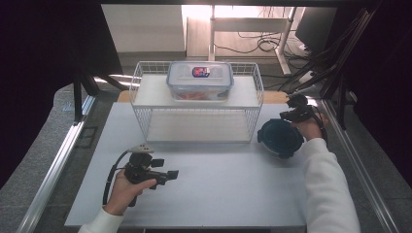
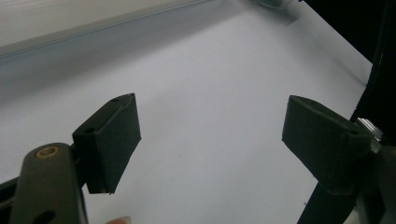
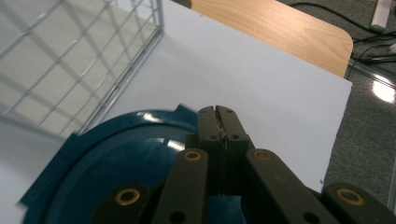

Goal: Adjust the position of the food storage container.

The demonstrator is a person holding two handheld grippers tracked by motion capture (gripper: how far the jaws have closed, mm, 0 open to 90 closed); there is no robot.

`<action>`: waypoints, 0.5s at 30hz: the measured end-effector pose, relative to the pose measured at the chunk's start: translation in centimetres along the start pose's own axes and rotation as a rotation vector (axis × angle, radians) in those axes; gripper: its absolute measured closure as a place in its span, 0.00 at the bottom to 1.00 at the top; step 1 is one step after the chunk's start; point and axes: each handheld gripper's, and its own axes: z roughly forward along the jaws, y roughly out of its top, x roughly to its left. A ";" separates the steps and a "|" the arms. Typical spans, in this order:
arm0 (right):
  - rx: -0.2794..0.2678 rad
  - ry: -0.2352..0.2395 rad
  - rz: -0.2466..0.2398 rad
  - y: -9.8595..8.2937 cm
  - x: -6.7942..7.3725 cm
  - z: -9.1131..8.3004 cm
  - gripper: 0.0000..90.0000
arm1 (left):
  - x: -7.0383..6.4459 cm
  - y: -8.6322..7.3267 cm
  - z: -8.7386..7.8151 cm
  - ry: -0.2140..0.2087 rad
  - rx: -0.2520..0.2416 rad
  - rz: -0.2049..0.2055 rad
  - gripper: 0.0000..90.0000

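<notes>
In the high view, the round blue container [image 1: 280, 138] sits on the white tabletop [image 1: 204, 184] near its right edge, just beside the front right corner of the white wire rack [image 1: 197, 99], whose upper shelf carries a clear rectangular box [image 1: 199, 80] with a lid. The right gripper [image 1: 295, 114] hangs at the container's far right rim, while the left gripper [image 1: 167, 175] rests low over the bare board toward the front left, well apart from the container. As a judgement, the work looks early: the container is still on the board, not on either shelf, and lifting and placing it remain. In the left gripper view, the left gripper [image 2: 212, 140] has its 2 jaws spread wide with nothing between them, above plain white tabletop [image 2: 224, 70]. In the right gripper view, the right gripper [image 3: 218, 119] has its jaws pressed together, tips meeting just above the container's blue lid [image 3: 116, 158]; whether they pinch the rim cannot be told. The rack's mesh [image 3: 70, 56] stands close at the left.
</notes>
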 end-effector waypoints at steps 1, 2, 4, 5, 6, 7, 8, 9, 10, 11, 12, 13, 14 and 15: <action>-0.002 0.005 0.011 0.1 -0.2 0.4 0.99 | 0.1 0.0 0.0 0.003 0.000 -0.003 0.20; -0.006 0.006 0.017 0.3 -0.4 0.8 0.99 | 0.2 -0.1 -0.1 0.004 -0.001 -0.007 0.20; -0.008 0.013 0.017 0.4 -0.6 1.2 0.99 | 0.3 -0.1 -0.1 0.007 -0.002 -0.013 0.20; 0.002 0.010 0.013 0.6 -0.8 2.2 0.99 | 0.6 -0.2 -0.1 0.011 -0.003 -0.017 0.20; 0.010 0.017 0.013 0.6 -0.9 2.5 0.99 | 0.6 -0.2 -0.1 0.012 -0.003 -0.021 0.20; 0.019 0.018 0.011 0.6 -0.9 3.0 0.99 | 0.7 -0.2 -0.1 0.011 -0.003 -0.024 0.20; 0.019 0.018 0.011 0.6 -0.9 3.0 0.99 | 0.7 -0.2 -0.1 0.011 -0.003 -0.024 0.21; 0.039 0.014 0.011 0.4 -1.0 3.9 0.99 | 0.9 -0.3 -0.1 0.010 -0.003 -0.031 0.21; 0.037 0.023 0.023 0.4 -1.1 4.1 0.99 | 0.9 -0.3 -0.1 0.010 -0.003 -0.031 0.21; 0.036 0.028 0.027 0.4 -1.1 4.2 0.99 | 1.0 -0.4 -0.1 0.013 -0.006 -0.037 0.21; 0.040 0.033 0.037 0.4 -1.1 4.3 0.99 | 1.0 -0.4 -0.1 0.013 -0.006 -0.037 0.21; 0.043 0.035 0.047 0.4 -1.2 4.3 0.99 | 1.1 -0.4 -0.1 0.021 -0.008 -0.041 0.21; 0.043 0.035 0.047 0.4 -1.2 4.3 0.99 | 1.1 -0.4 -0.1 0.021 -0.008 -0.041 0.21; 0.048 0.042 0.065 0.4 -1.3 4.3 0.99 | 1.1 -0.4 -0.2 0.021 -0.011 -0.045 0.21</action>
